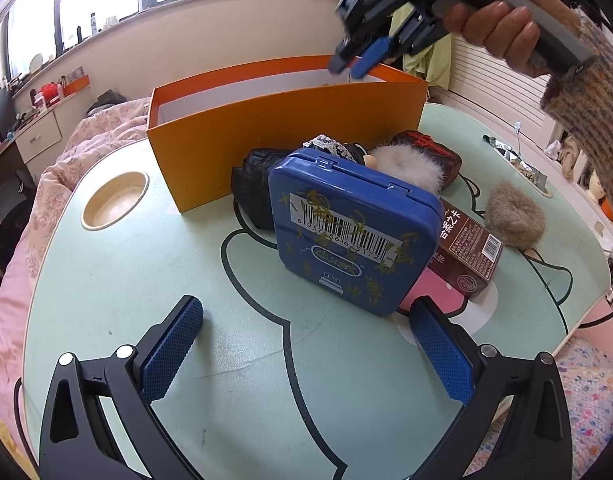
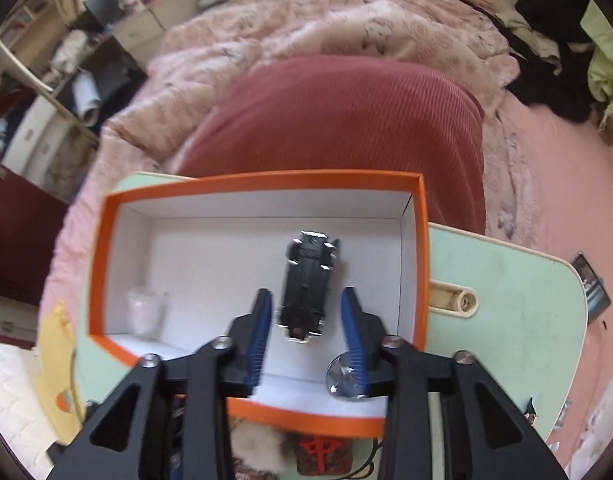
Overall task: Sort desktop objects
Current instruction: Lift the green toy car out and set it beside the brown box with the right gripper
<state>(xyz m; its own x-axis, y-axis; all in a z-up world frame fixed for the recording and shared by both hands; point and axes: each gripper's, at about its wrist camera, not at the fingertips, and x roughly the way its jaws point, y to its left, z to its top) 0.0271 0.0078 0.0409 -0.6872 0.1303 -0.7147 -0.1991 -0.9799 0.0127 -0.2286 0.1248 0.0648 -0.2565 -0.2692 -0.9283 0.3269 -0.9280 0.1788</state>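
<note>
Right claw [image 2: 306, 320] is part open over the orange box [image 2: 262, 182], empty; black toy car [image 2: 306, 284] lies inside on the box floor. Left claw [image 1: 306, 356] wide, empty, facing the blue tin [image 1: 350, 232] on the desk [image 1: 146, 272]. Best lift clear of the rim before swinging away.

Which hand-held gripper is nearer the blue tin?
Left. The left hand-held gripper sits open just in front of the blue tin; the right hand-held gripper hangs above the orange box behind it.
</note>
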